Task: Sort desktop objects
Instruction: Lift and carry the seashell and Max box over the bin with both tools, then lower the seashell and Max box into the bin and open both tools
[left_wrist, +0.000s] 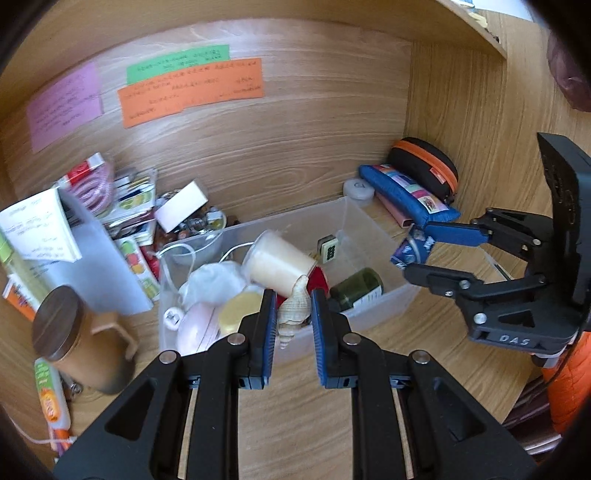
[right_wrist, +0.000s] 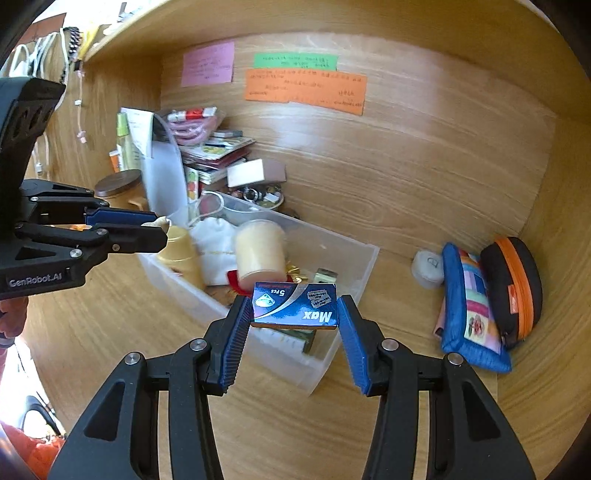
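Your right tongs (right_wrist: 293, 325) pinch the blade box (right_wrist: 295, 305) only at its ends above the bin (right_wrist: 354, 258), so it may twist free; your left tongs (left_wrist: 293, 314) grip the shell (left_wrist: 293, 314).

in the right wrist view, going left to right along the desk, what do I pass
Left claw → clear bin → white round container → blue pouch → black case with orange zipper.
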